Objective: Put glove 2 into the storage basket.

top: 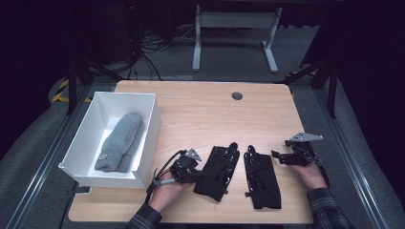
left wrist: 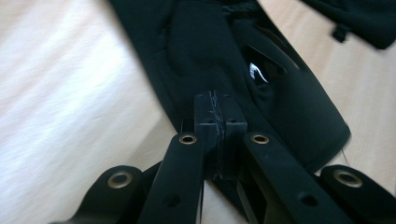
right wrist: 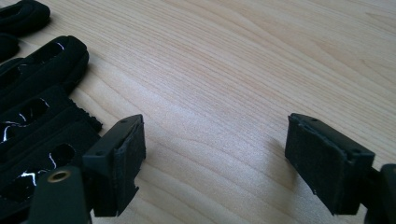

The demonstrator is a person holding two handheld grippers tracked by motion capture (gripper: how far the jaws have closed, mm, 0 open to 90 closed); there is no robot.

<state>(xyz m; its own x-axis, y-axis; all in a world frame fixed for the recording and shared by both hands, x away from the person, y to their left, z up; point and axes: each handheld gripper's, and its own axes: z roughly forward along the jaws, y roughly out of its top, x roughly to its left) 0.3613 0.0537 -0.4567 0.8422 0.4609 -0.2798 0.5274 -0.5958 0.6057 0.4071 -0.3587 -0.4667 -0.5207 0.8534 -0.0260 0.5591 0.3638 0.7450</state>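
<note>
Two black gloves lie flat near the table's front edge: the left glove point(top: 217, 171) and the right glove point(top: 261, 180). My left gripper point(top: 193, 175) is at the left glove's lower left edge, its jaws pressed together on the glove's cuff fabric point(left wrist: 280, 93); the gripper point(left wrist: 217, 112) shows no gap between its pads. The right glove's corner point(left wrist: 364, 18) lies farther off. My right gripper point(top: 277, 156) rests just right of the right glove, open wide point(right wrist: 215, 158) over bare wood, with that glove's fingers point(right wrist: 32, 112) at its left.
A white box point(top: 153, 129) stands at the table's left, holding grey mittens point(top: 119, 142). A round cable hole point(top: 237, 96) sits near the table's far edge. Bare wood stretches between the gloves and the far edge.
</note>
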